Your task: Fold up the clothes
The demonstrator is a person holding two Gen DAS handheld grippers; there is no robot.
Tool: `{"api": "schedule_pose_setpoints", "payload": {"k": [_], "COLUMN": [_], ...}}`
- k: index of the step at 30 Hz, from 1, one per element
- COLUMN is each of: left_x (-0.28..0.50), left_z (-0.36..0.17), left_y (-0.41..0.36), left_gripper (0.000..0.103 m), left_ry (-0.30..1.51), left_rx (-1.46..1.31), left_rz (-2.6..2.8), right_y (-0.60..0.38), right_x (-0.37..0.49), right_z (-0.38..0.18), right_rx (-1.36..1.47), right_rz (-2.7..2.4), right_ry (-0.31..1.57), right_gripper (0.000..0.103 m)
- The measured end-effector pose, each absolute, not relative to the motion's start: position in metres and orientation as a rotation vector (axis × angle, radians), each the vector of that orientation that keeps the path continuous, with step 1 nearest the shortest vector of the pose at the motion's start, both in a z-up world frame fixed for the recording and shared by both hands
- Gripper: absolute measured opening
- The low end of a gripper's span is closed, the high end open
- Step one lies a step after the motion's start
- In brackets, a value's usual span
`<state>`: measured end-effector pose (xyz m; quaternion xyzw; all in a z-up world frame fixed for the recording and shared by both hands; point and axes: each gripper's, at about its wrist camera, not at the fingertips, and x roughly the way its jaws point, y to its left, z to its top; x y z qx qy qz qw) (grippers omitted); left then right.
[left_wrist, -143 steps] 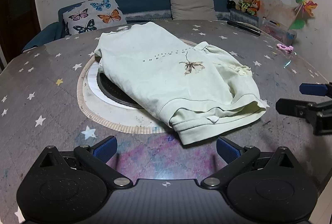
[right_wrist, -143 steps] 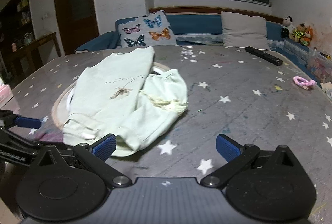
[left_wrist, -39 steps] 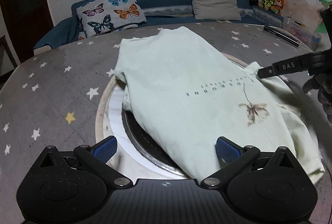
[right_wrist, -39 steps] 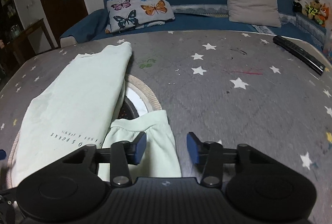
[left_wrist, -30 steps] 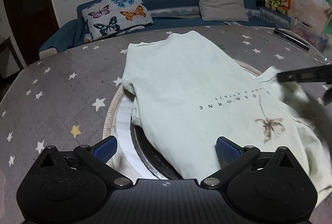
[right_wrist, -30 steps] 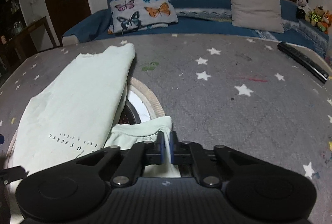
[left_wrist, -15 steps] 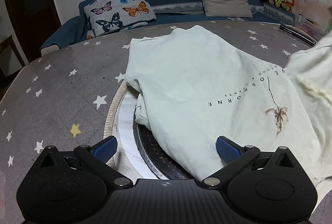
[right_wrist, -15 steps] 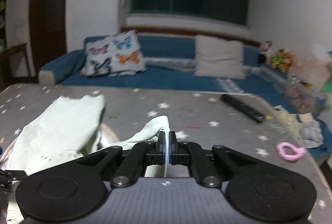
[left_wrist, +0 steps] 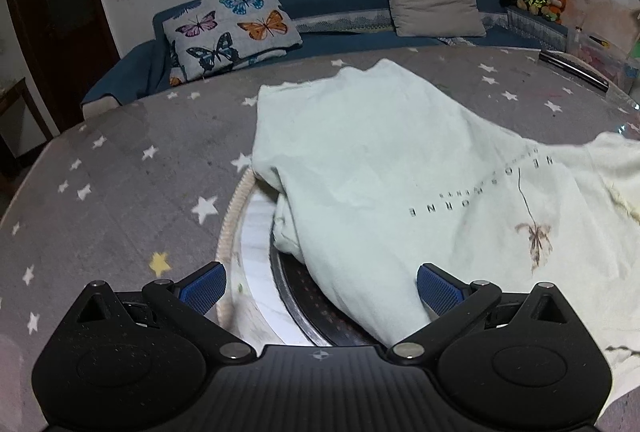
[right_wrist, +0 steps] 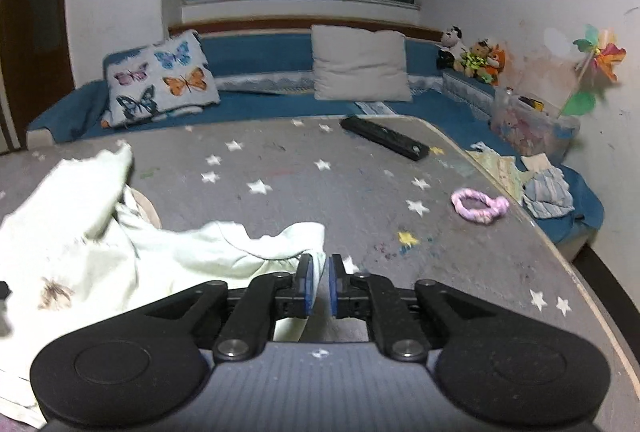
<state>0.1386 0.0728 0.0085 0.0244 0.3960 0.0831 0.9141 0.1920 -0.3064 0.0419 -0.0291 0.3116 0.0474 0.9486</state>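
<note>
A pale green cotton shirt with dark printed lettering [left_wrist: 384, 168] is lying across the middle of the grey star-patterned round table [left_wrist: 120, 168], partly covering the round metal plate set in the table's centre [left_wrist: 296, 296]. In the right wrist view, the right gripper [right_wrist: 318, 286] is sitting at lower centre, its blue pads a narrow gap apart; its jaws have just been opening slightly, and the shirt's pale green sleeve end [right_wrist: 304, 238] is lying between them, seemingly no longer pinched. The sleeve is stretching from the shirt's body at lower left toward the gripper, so the step in hand appears to be spreading the sleeve outward before a fold. In the left wrist view, the left gripper [left_wrist: 320, 286] is standing with its jaws wide apart at lower centre, over the shirt's near edge and holding nothing. The next move probably calls for releasing the sleeve flat, then grasping an edge of the shirt to fold inward. A black remote control [right_wrist: 384, 138] and a pink hair tie [right_wrist: 478, 206] are lying well apart from the shirt.
</note>
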Motion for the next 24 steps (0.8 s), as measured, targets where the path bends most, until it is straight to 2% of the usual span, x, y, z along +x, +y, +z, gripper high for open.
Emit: {"api": "schedule_pose_setpoints", "payload": {"k": [8, 13, 20, 22, 24], "left_x": [0.157, 0.178, 0.207, 0.214, 0.222], "left_z": [0.020, 0.024, 0.028, 0.027, 0.027], "left_y": [0.087, 0.094, 0.106, 0.110, 0.113], "left_gripper": [0.103, 0.103, 0.103, 0.103, 0.103], "left_ry": [0.798, 0.785, 0.768, 0.768, 0.768], "left_rx": [0.069, 0.099, 0.110, 0.114, 0.117], "left_rz": [0.200, 0.207, 0.209, 0.212, 0.212], "right_y": [-0.250, -0.198, -0.138, -0.131, -0.124], "right_x": [0.225, 0.267, 0.315, 0.325, 0.342], "right_z": [0.052, 0.034, 0.000, -0.006, -0.017], "right_rx": [-0.122, -0.164, -0.254, -0.262, -0.257], "right_rz": [0.322, 0.458, 0.565, 0.577, 0.575], "right_ry": [0.629, 0.731, 0.804, 0.814, 0.832], "right_gripper": [0.009, 0.018, 0.021, 0.027, 0.027]}}
